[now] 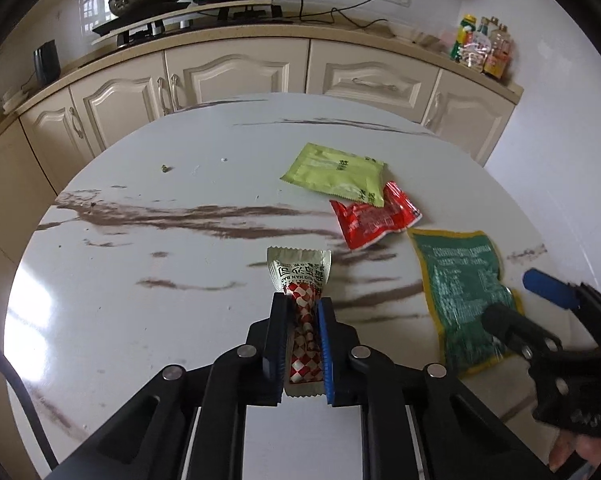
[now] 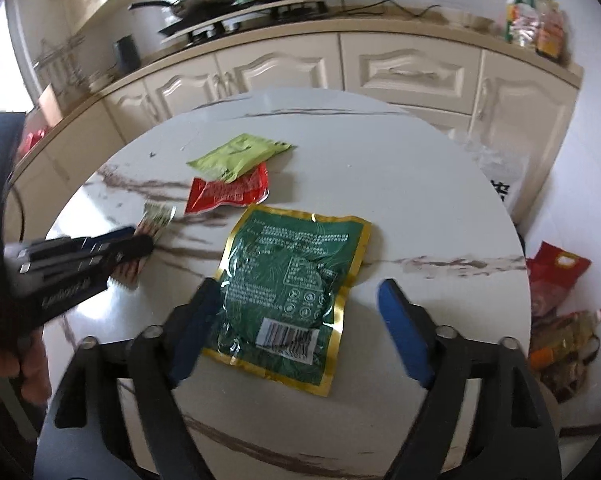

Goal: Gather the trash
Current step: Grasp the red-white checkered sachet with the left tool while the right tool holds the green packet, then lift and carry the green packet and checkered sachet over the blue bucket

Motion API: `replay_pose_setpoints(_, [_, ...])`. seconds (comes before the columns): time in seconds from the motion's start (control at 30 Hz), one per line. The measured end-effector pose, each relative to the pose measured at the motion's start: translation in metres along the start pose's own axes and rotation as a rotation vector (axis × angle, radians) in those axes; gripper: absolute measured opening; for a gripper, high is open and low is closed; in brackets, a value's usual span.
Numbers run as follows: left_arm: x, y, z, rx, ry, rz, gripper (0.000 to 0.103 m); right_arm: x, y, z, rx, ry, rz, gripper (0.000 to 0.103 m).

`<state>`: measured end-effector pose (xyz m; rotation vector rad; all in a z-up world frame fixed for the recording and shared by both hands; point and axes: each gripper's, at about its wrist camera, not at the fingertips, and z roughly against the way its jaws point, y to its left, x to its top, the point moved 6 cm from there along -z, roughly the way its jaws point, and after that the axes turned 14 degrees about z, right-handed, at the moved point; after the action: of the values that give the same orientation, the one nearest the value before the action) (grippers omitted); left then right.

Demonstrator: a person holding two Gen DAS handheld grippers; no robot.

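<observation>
The checkered wrapper [image 1: 303,316] is pinched on the table [image 1: 140,300] by the left gripper [image 1: 302,308]; its slick film could be lost on lifting. The green packet [image 2: 288,292] is straddled, untouched, by the right gripper [image 2: 300,304], fingers wide.

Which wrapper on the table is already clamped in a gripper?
The red-and-white checkered wrapper, pinched in the left gripper; the other three lie free.

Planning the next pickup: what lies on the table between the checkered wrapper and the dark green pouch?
Only bare marble tabletop separates the checkered wrapper from the dark green pouch, seen in the left wrist view; the red wrapper sits farther back.
</observation>
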<state>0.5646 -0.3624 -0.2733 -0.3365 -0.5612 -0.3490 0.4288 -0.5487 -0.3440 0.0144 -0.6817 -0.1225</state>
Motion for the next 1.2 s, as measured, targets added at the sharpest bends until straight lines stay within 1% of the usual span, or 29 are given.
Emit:
replay_pose_setpoints(0.17, [-0.009,0.006,0.029,-0.011,-0.017,-0.005,0.01,0.005,0.013,-0.011,-0.028,0.039,-0.023,0.084])
replay_pose_setpoints(0.2, [-0.01,0.009,0.038,-0.012,-0.031,-0.006,0.01,0.006,0.016,-0.015,-0.036,0.049,-0.027,0.084])
replay_pose_setpoints(0.3, [-0.013,0.017,0.051,-0.03,-0.031,0.004,0.01,0.007,0.018,-0.02,-0.069,0.064,-0.025,0.088])
replay_pose_setpoints(0.37, [-0.014,0.023,0.059,-0.036,-0.033,0.019,0.01,0.008,0.021,-0.023,-0.085,0.077,-0.008,0.089])
replay_pose_setpoints(0.47, [-0.016,0.03,0.072,-0.047,-0.039,0.027,0.01,0.008,0.028,-0.03,-0.127,0.106,0.061,0.09])
replay_pose_setpoints(0.57, [-0.019,0.036,0.083,-0.058,-0.037,0.033,0.01,0.009,0.031,-0.03,-0.102,0.101,0.089,0.089])
replay_pose_setpoints(0.6, [-0.022,0.038,0.088,-0.068,-0.037,0.036,0.01,0.009,0.031,-0.029,-0.101,0.098,0.101,0.084])
replay_pose_setpoints(0.67, [-0.024,0.041,0.097,-0.072,-0.041,0.042,0.01,0.007,0.03,-0.027,-0.099,0.094,0.106,0.079])
replay_pose_setpoints(0.7, [-0.027,0.043,0.102,-0.077,-0.041,0.042,0.01,0.006,0.029,-0.025,-0.098,0.089,0.107,0.073])
replay_pose_setpoints(0.9, [-0.036,0.057,0.127,-0.098,-0.043,0.05,0.01,0.002,0.031,-0.019,-0.088,0.082,0.124,0.063])
replay_pose_setpoints(1.07, [-0.04,0.069,0.145,-0.11,-0.052,0.065,0.01,-0.002,0.033,-0.015,-0.079,0.076,0.136,0.061])
replay_pose_setpoints(1.1, [-0.041,0.073,0.151,-0.108,-0.059,0.069,0.01,-0.002,0.034,-0.012,-0.077,0.066,0.13,0.058])
replay_pose_setpoints(1.2, [-0.045,0.08,0.165,-0.111,-0.07,0.079,0.01,-0.004,0.035,-0.007,-0.064,0.056,0.12,0.056])
